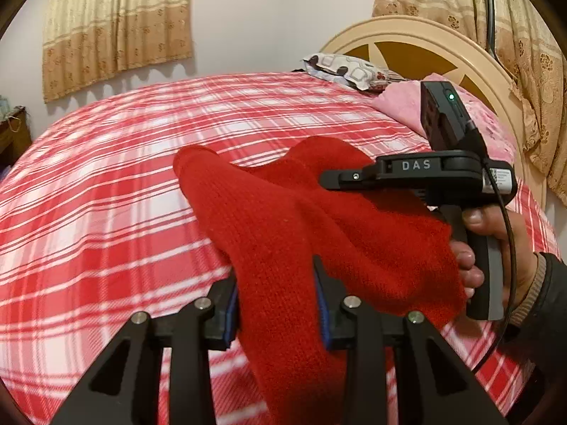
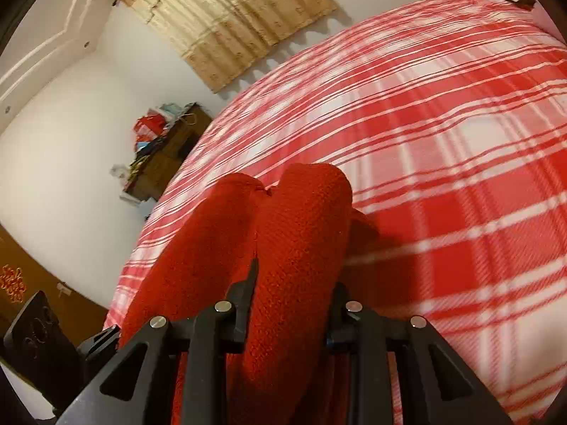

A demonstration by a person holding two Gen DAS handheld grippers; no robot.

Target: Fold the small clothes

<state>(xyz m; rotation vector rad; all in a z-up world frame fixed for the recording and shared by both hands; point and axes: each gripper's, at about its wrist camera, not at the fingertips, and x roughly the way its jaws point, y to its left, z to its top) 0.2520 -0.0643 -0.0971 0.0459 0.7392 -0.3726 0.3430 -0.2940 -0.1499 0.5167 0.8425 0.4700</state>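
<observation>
A red knitted garment (image 1: 283, 219) hangs bunched over the red-and-white plaid bedspread (image 1: 106, 177). My left gripper (image 1: 278, 304) is shut on one thick fold of it. In the left wrist view my right gripper (image 1: 329, 179) shows from the side at the right, held by a hand, with its fingers reaching into the red knit. In the right wrist view my right gripper (image 2: 290, 301) is shut on a thick roll of the red garment (image 2: 294, 233), which bulges forward in two lobes. The garment's outline is hidden in the folds.
A patterned pillow (image 1: 349, 71) and a pink cloth (image 1: 407, 102) lie near the cream headboard (image 1: 425, 46). Curtains hang on the wall behind. A cluttered wooden cabinet (image 2: 166, 148) stands beside the bed. The left gripper's phone mount (image 2: 39, 340) shows at lower left.
</observation>
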